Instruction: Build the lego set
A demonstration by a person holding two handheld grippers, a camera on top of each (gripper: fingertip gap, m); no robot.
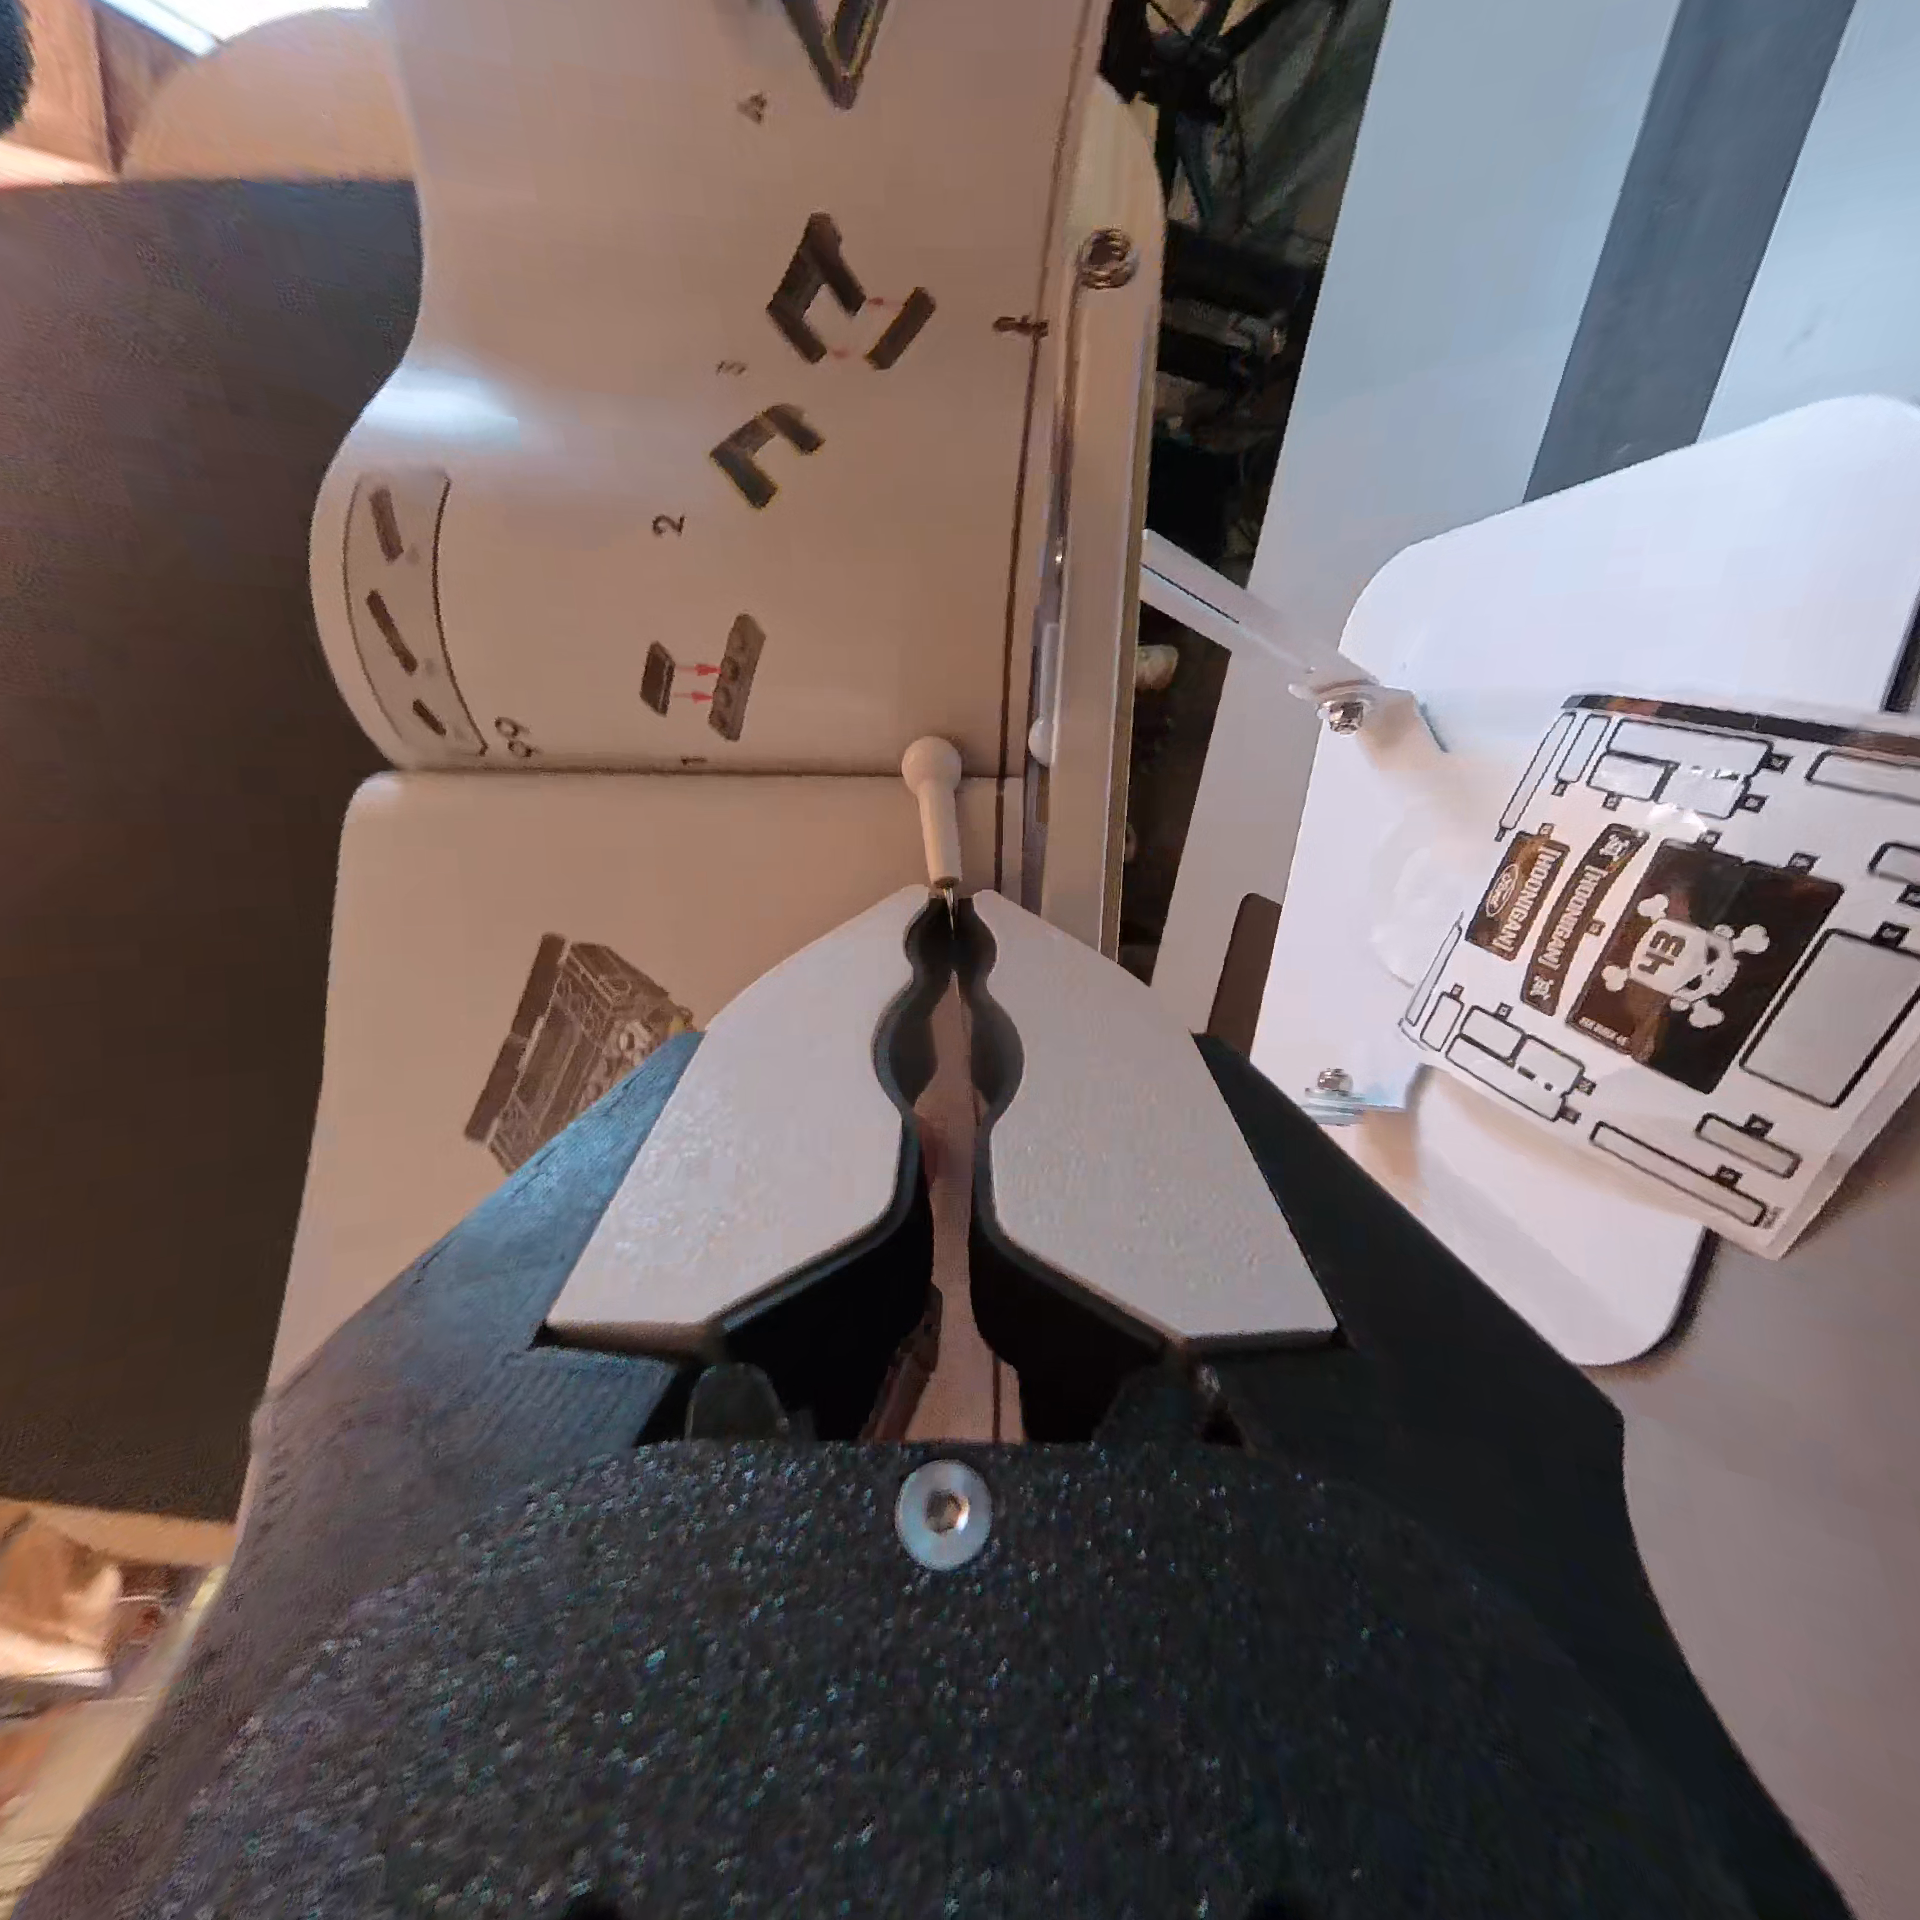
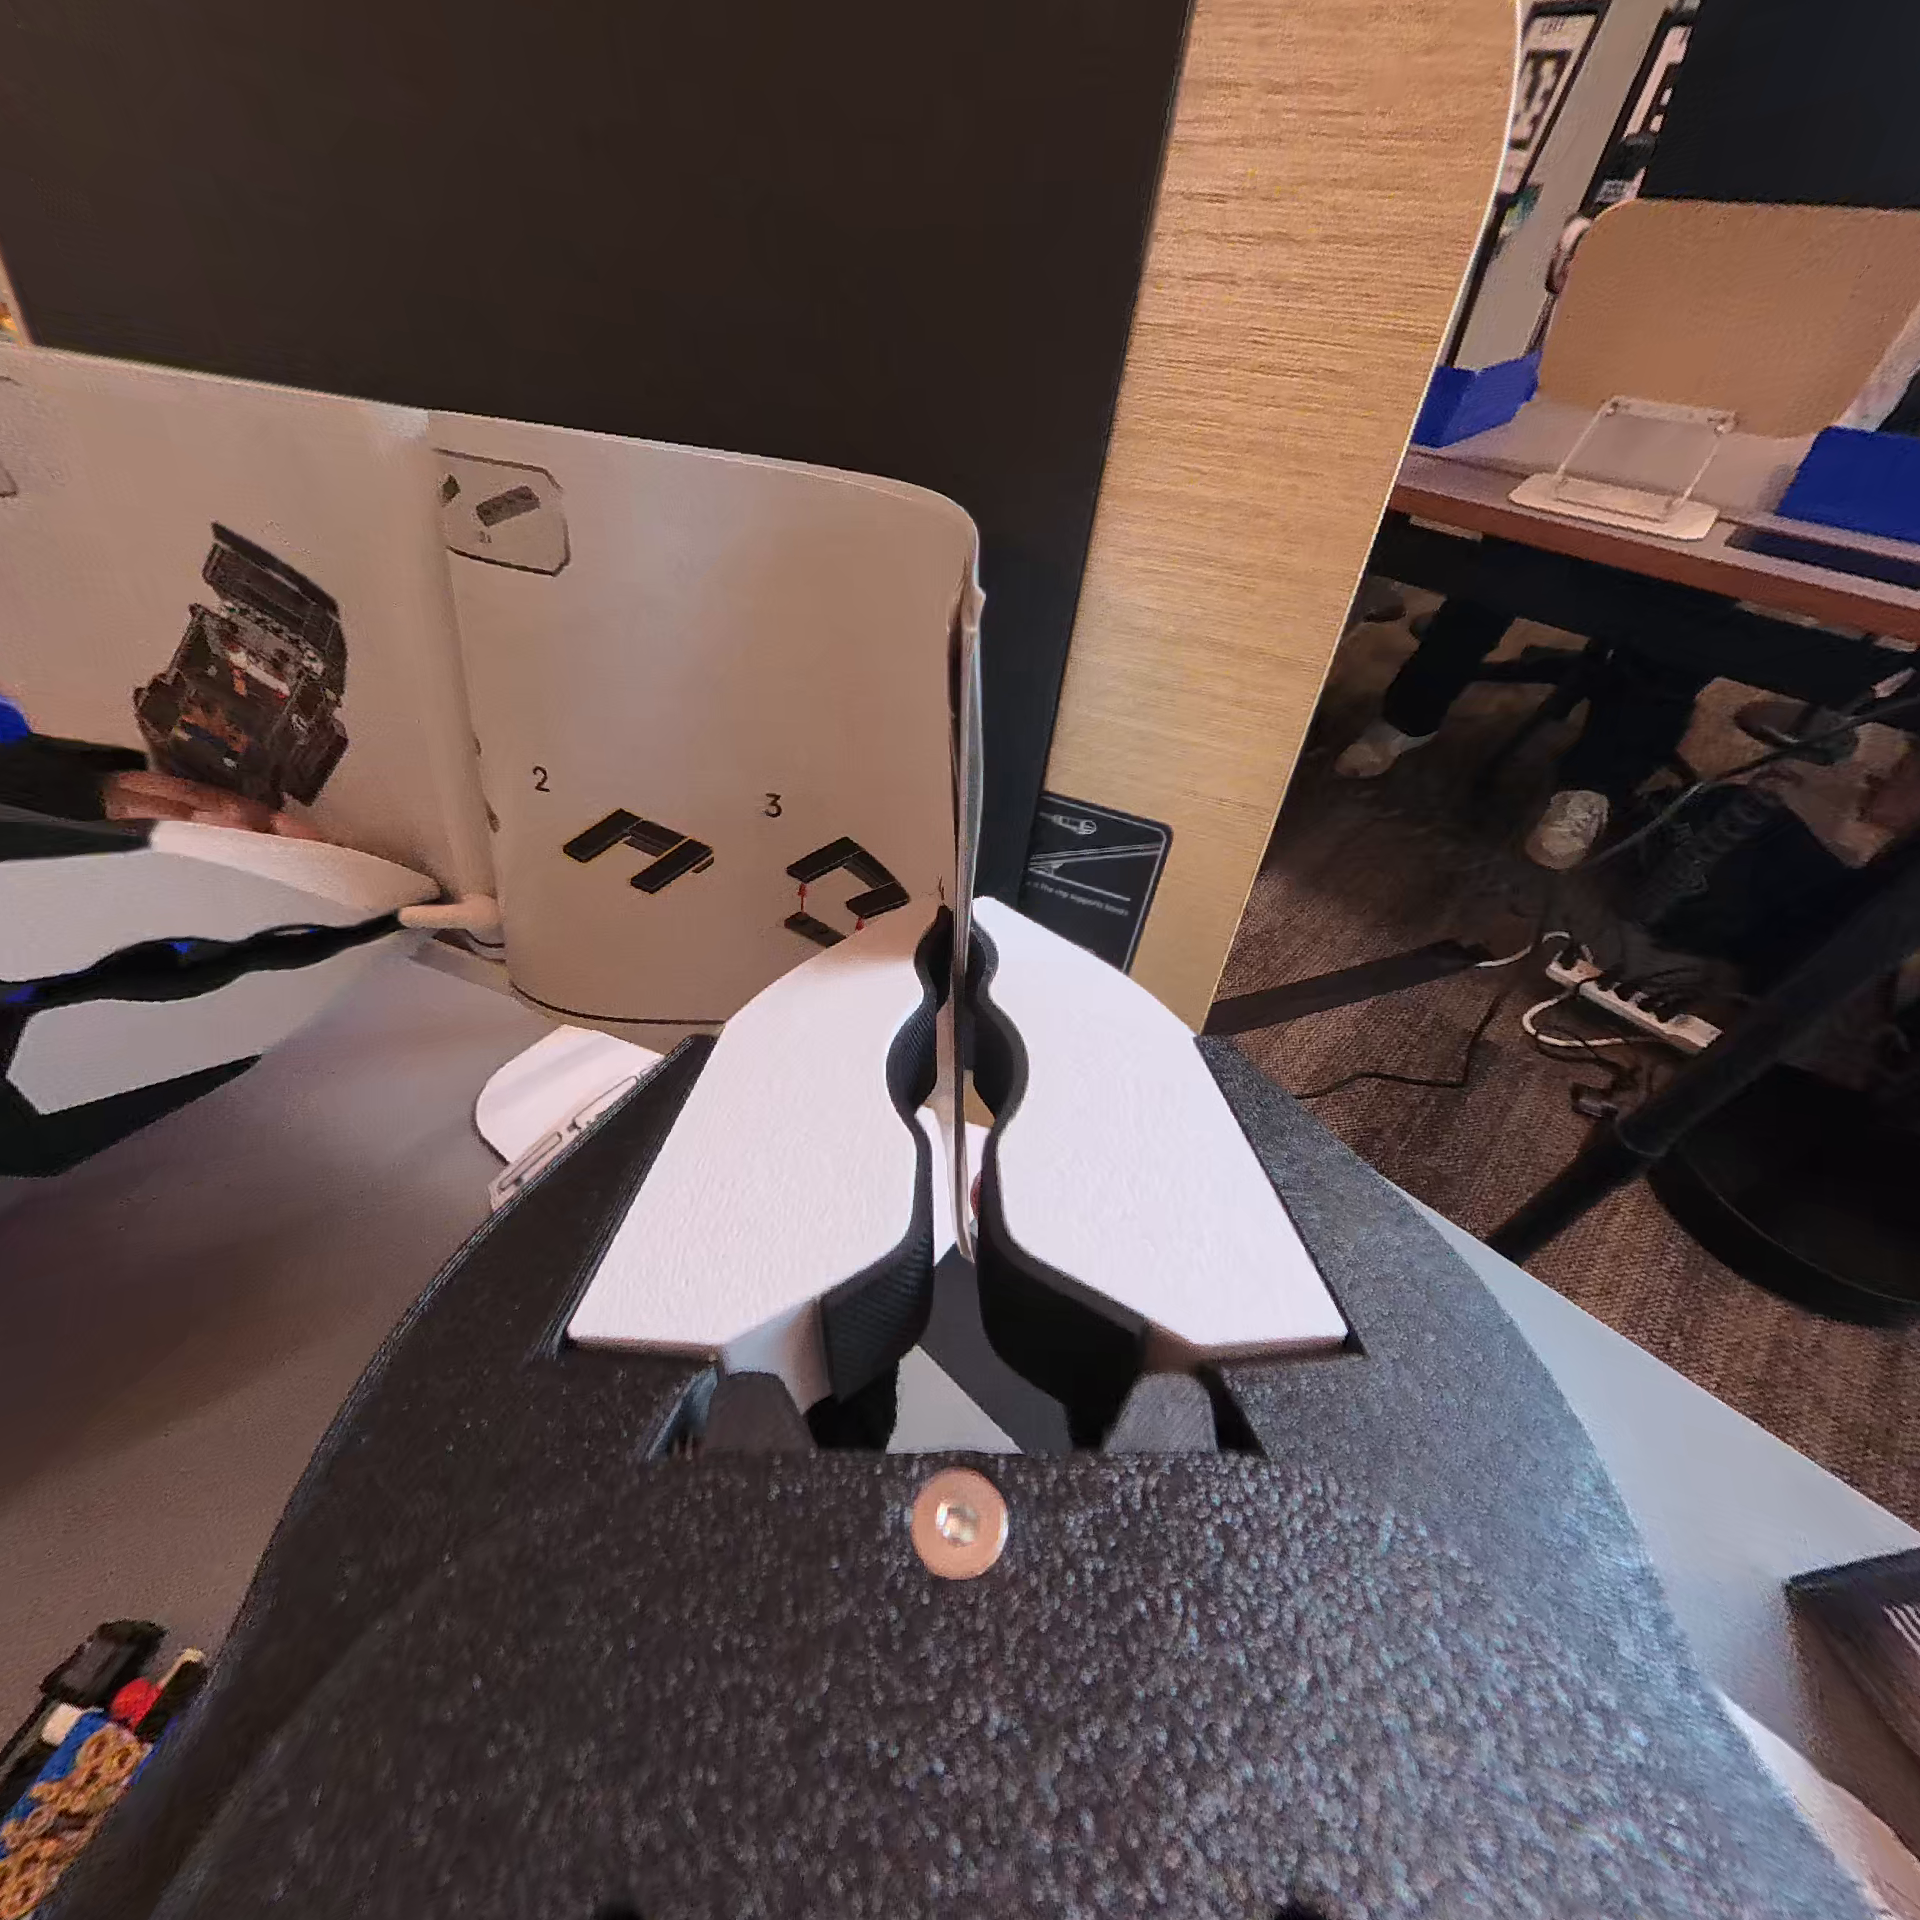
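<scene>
The instruction booklet (image 1: 727,416) stands open on a white book stand (image 1: 1081,644). My left gripper (image 1: 951,914) is shut on the thin metal wire of the stand's white ball-tipped page-holder arm (image 1: 928,805), at the foot of the pages. My right gripper (image 2: 956,925) is shut on the outer edge of a booklet page (image 2: 727,727). The page is bowed and I see its edge (image 2: 968,748) end-on. The left gripper (image 2: 156,966) also shows at the left of the right wrist view, next to the holder arm (image 2: 447,914). A heap of loose lego pieces (image 2: 83,1745) lies at the bottom left.
A sticker sheet (image 1: 1662,987) lies on a white board (image 1: 1507,1247) to the right of the stand. A wood-grain divider panel (image 2: 1278,520) and a dark panel (image 2: 623,208) rise behind the booklet. A neighbouring desk (image 2: 1662,561), cables and a power strip (image 2: 1631,1013) lie beyond the table edge. There is about 15 cm between the tips of the two grippers.
</scene>
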